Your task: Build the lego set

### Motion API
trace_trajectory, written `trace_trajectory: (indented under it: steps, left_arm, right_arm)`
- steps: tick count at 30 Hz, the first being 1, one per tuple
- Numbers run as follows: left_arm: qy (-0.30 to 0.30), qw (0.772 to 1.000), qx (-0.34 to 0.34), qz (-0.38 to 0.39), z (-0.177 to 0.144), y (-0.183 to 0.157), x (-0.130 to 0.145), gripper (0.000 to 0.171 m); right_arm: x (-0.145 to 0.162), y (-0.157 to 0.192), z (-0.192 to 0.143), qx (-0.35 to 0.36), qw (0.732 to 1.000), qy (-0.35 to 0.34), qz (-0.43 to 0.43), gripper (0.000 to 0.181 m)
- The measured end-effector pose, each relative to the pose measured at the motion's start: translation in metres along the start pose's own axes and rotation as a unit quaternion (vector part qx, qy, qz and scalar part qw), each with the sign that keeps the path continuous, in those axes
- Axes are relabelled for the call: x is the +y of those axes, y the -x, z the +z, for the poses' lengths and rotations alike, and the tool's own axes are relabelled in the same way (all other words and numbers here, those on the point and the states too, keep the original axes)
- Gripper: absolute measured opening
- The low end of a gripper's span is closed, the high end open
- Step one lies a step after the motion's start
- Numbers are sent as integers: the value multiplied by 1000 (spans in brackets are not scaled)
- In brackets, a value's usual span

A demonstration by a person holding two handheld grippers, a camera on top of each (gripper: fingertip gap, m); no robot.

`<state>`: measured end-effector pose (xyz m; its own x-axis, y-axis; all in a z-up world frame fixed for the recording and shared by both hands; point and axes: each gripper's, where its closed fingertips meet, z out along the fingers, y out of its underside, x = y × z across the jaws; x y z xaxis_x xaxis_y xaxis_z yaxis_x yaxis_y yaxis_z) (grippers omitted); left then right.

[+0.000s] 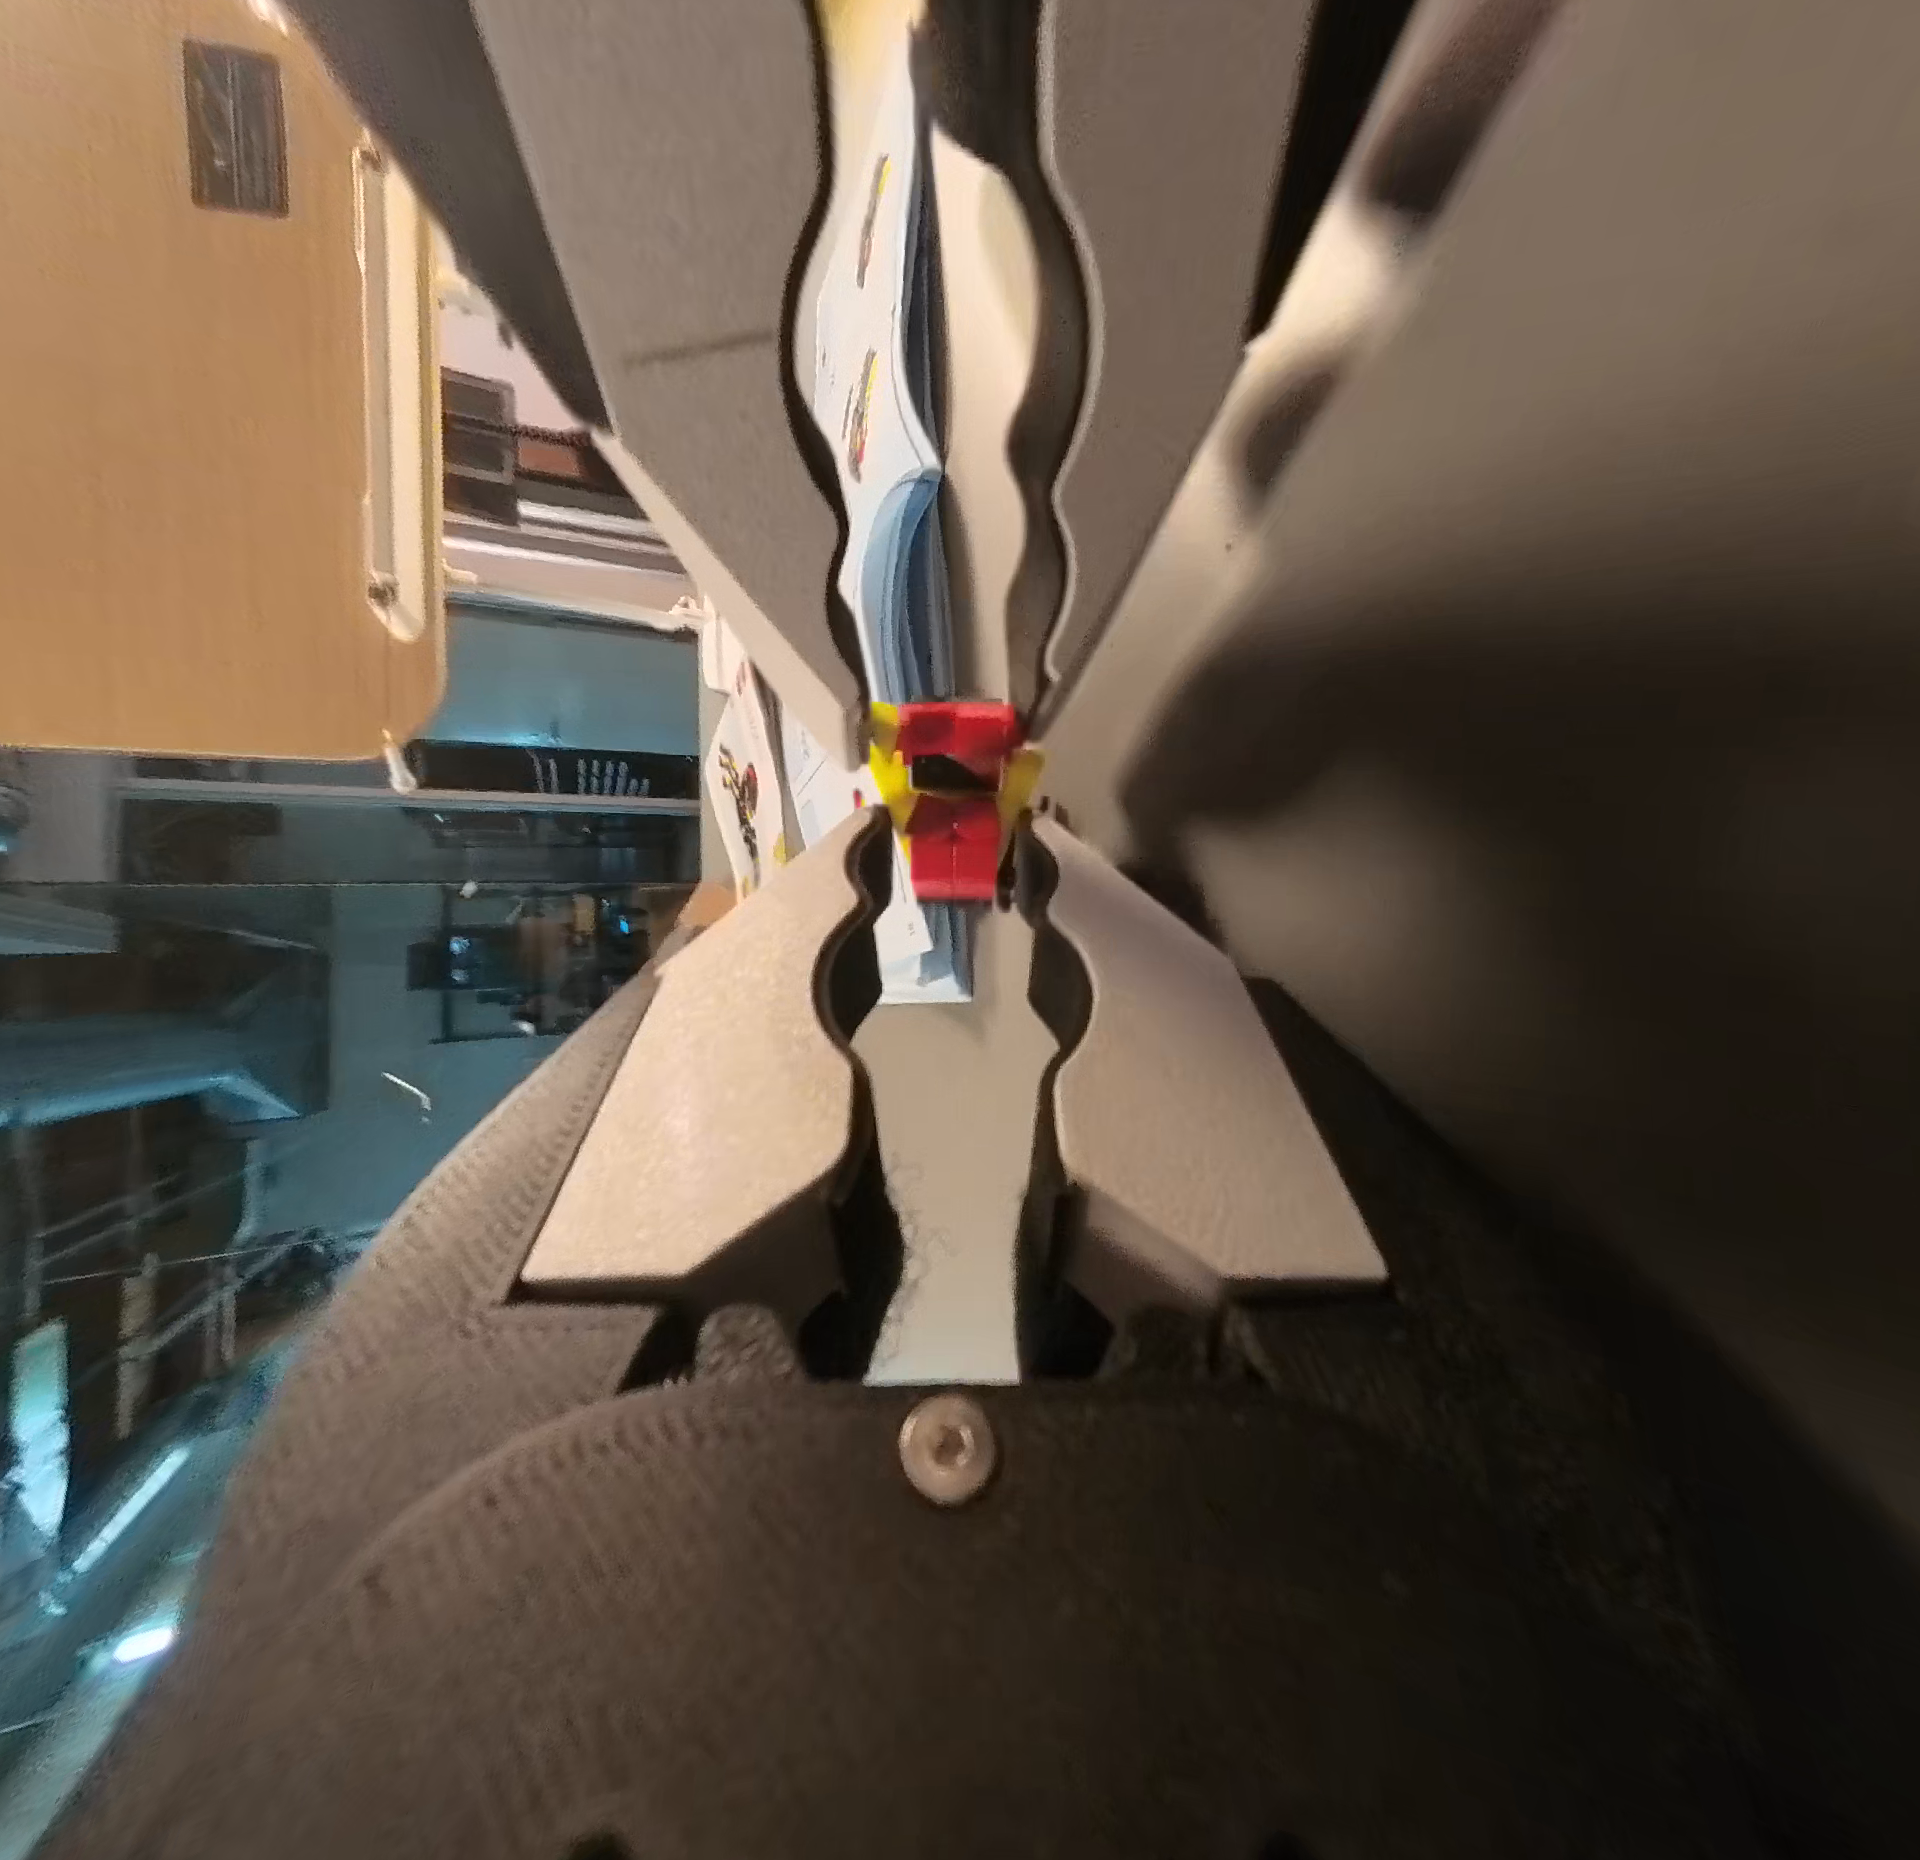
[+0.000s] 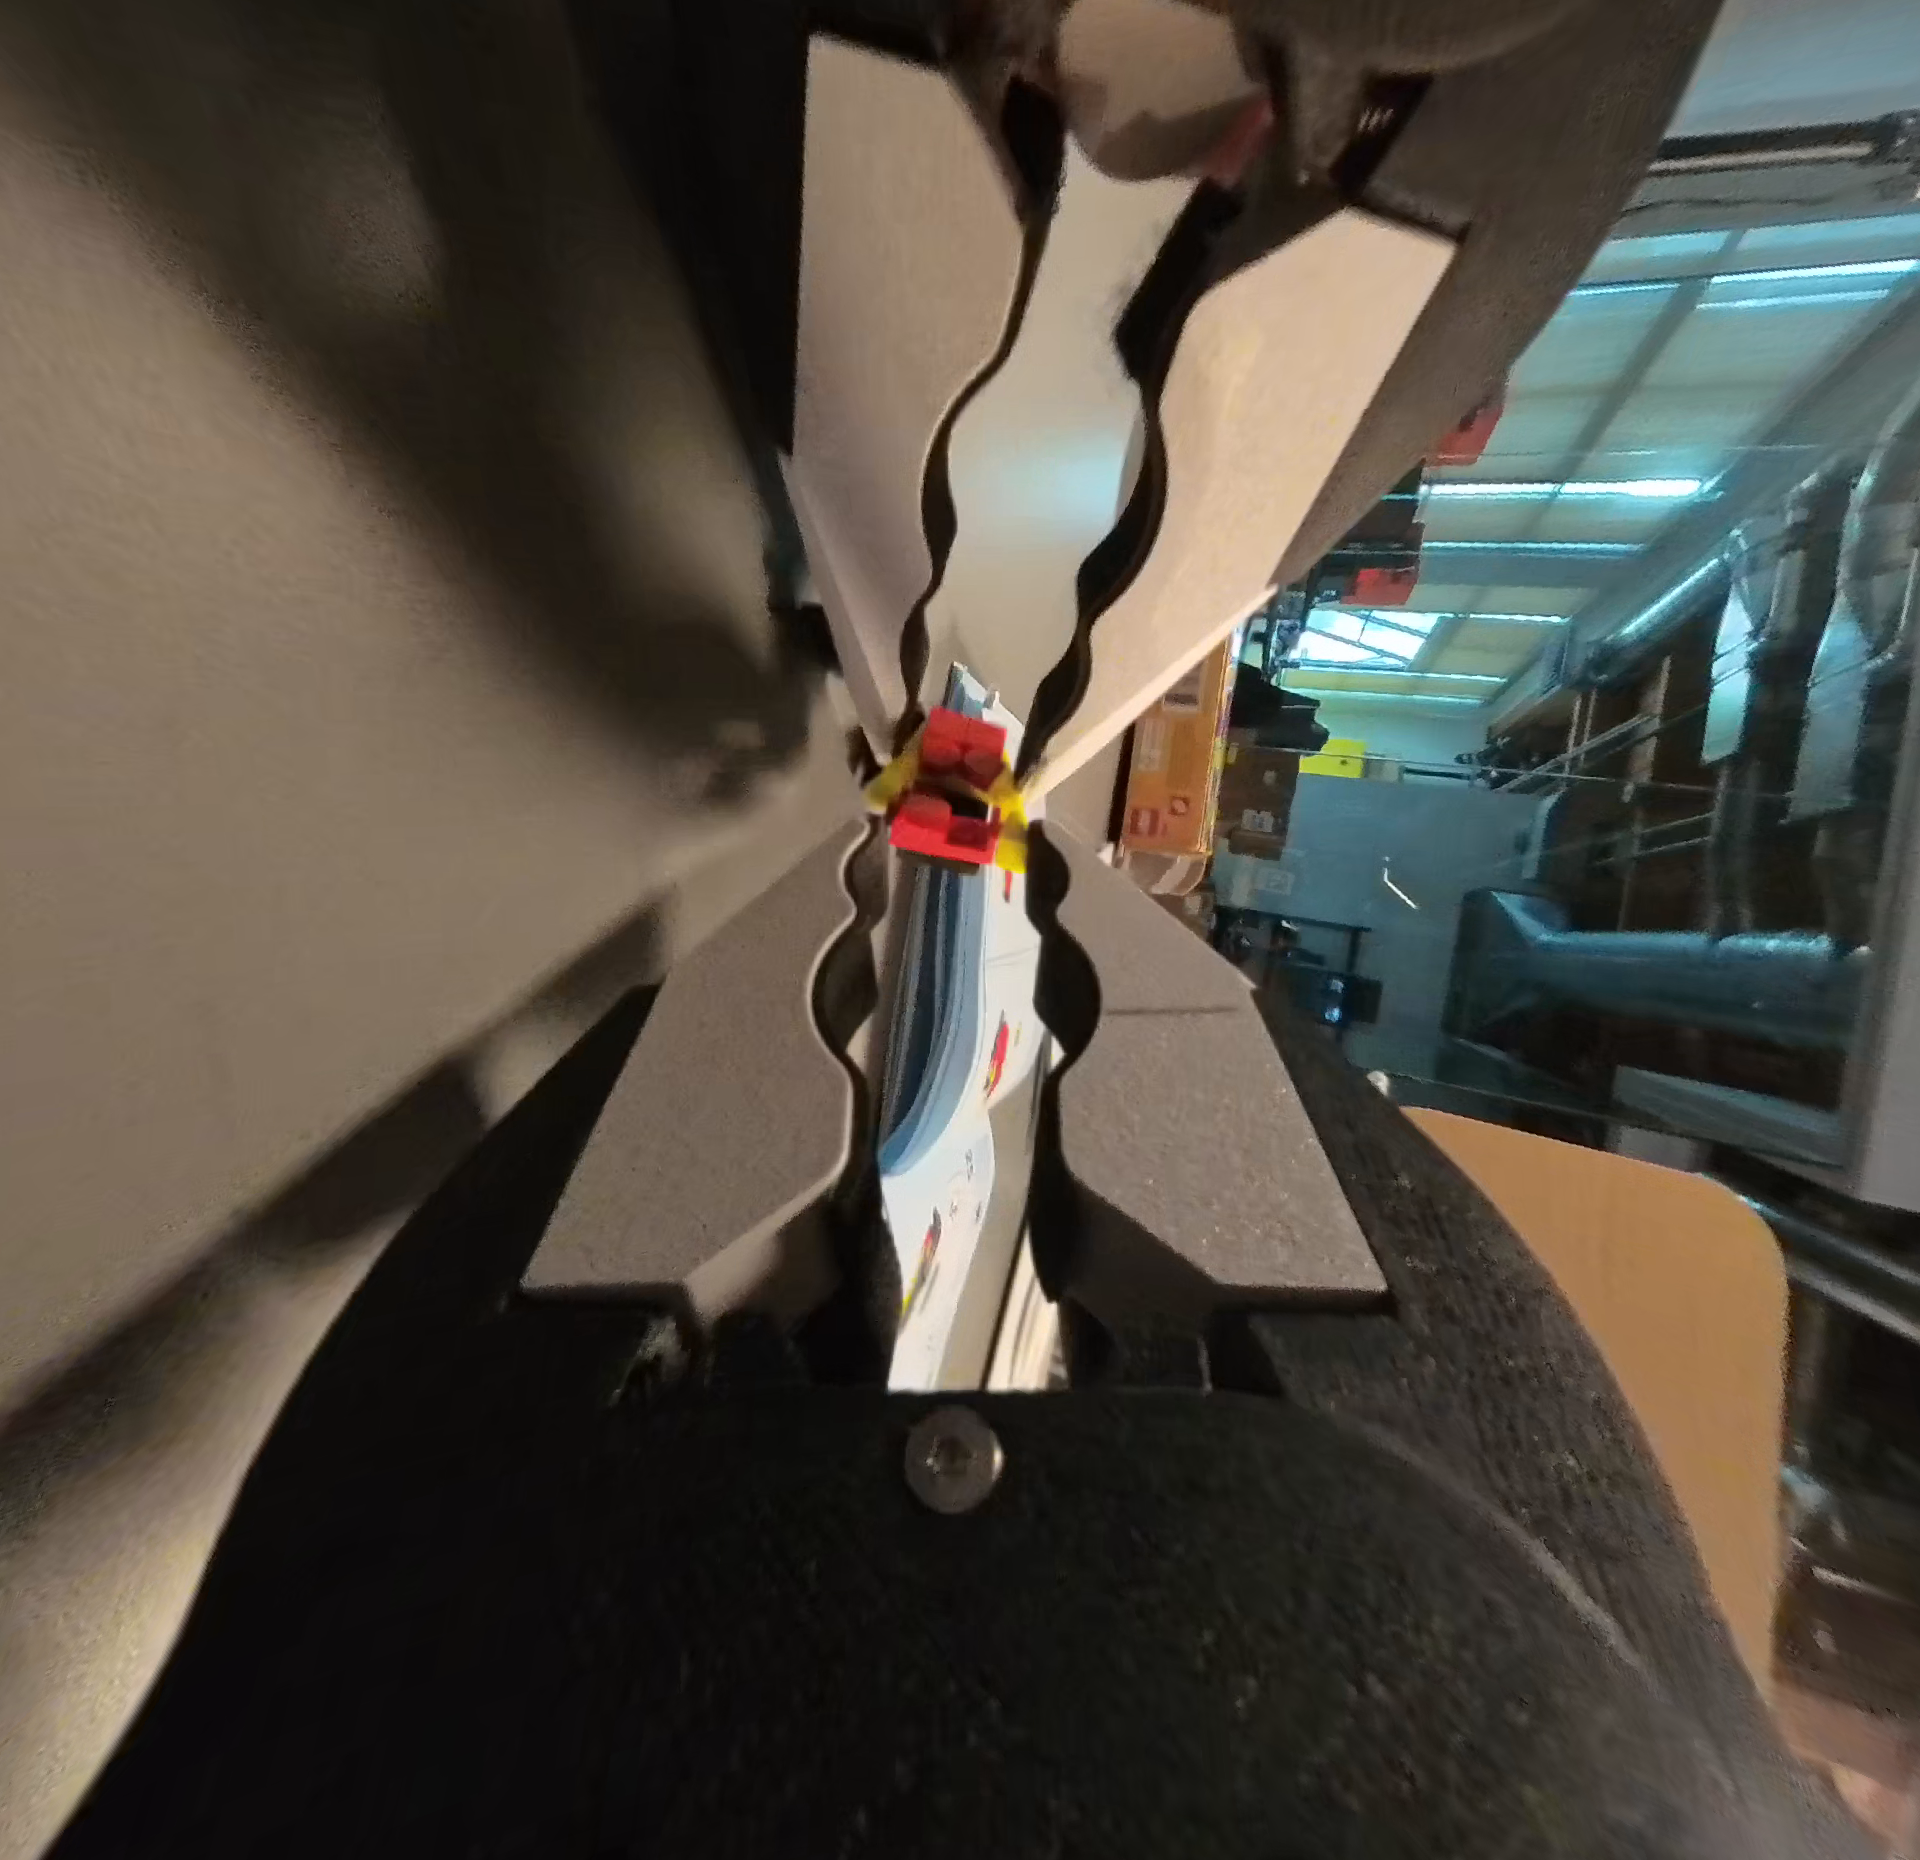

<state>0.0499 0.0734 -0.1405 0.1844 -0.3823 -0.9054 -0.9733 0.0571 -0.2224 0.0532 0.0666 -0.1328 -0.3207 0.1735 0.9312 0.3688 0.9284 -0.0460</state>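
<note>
Left tongs and right tongs met tip to tip, both pinching small red-yellow lego assembly mid-air above instruction booklet. Light, rigid, slick; joints likely popped under squeeze, so grip flat sides.

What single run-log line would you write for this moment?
step: joining bricks | left gripper: shut on red-and-yellow lego piece | right gripper: shut on same piece, tip to tip | behind: instruction booklet

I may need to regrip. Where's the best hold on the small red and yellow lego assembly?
Grip the small red and yellow lego assembly across its flat red block sides, coming end-on as both grippers do now; the yellow wedge pieces slope and could slip.
</note>
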Motion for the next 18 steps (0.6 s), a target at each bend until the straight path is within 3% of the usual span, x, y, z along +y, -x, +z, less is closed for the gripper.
trace_trajectory:
  steps: [8, 18]
  left_arm:
    - [-2, 1000, -1, 11, 0, -1, -2, 23]
    - [2, 999, -10, 38, -2, -1, -6, 23]
  right_arm:
    - [2, 1, -1, -15, 1000, -6, 13, 23]
    - [1, 2, -4, -18, 998, 15, -65, 24]
